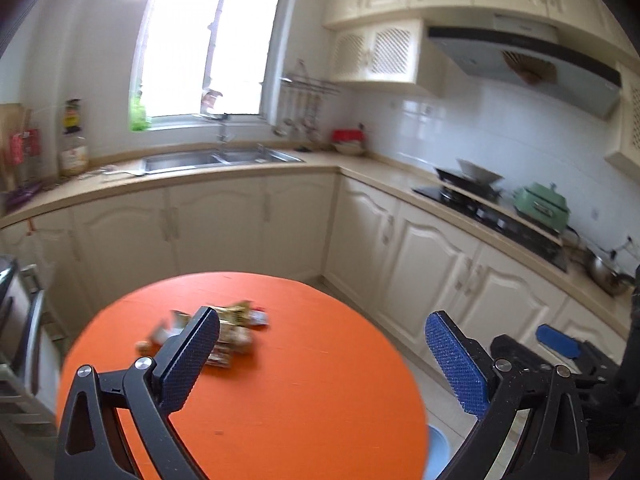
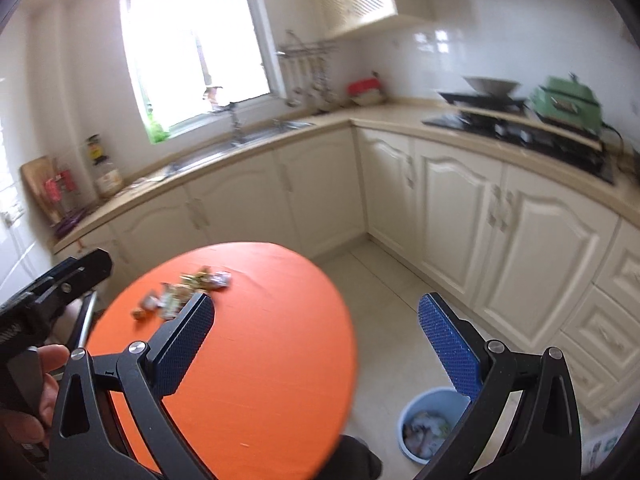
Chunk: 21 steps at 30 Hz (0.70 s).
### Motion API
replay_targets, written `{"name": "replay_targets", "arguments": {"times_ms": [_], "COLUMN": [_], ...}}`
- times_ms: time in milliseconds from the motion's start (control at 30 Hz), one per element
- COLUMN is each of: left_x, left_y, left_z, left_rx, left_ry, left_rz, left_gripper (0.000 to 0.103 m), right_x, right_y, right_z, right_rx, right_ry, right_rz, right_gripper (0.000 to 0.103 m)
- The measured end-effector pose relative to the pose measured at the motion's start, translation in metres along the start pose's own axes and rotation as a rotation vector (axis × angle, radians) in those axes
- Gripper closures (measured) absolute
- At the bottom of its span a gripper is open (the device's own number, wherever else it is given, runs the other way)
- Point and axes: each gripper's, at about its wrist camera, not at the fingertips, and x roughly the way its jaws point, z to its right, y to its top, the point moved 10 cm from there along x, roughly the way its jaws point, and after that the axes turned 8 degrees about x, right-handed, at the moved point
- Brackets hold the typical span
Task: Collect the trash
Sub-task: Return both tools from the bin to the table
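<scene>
A small heap of crumpled snack wrappers [image 1: 236,326] lies on the far left part of a round orange table [image 1: 304,384]; the same wrappers [image 2: 188,288] show in the right wrist view on the table [image 2: 260,360]. My left gripper [image 1: 320,348] hovers open above the table, its left finger partly covering the heap. My right gripper [image 2: 314,328] is open too, over the table's right edge and empty. A light blue bin [image 2: 424,428] with trash inside stands on the floor to the right of the table. The other gripper [image 2: 60,284] appears at the left with a hand [image 2: 44,384] on it.
Cream kitchen cabinets [image 1: 432,264] and a beige counter wrap the room behind and right. A sink [image 1: 216,158] sits under the window, a stove [image 1: 492,208] with a green pot [image 1: 542,200] at the right. A metal rack [image 1: 24,320] stands left of the table.
</scene>
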Motion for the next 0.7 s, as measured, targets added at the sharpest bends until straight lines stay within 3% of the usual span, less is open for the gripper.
{"name": "replay_targets", "arguments": {"times_ms": [400,533,700], "left_x": [-0.089,-0.094,-0.074], "left_y": [-0.041,-0.057,-0.065], "left_z": [-0.05,-0.059,-0.071], "left_rx": [-0.074,-0.096,-0.113], "left_ry": [0.172,0.204,0.238], "left_rz": [0.031,0.019,-0.014], "left_gripper": [0.001,0.001,0.001], "right_x": [0.001,0.009,0.031], "right_y": [-0.005,-0.013,-0.022], "right_z": [-0.115,-0.139,-0.156], "right_rx": [-0.139,-0.178,-0.211], "right_ry": [0.163,0.191,0.209], "right_rz": [0.015,0.002,-0.031], "right_gripper": [0.0,0.0,0.0]}}
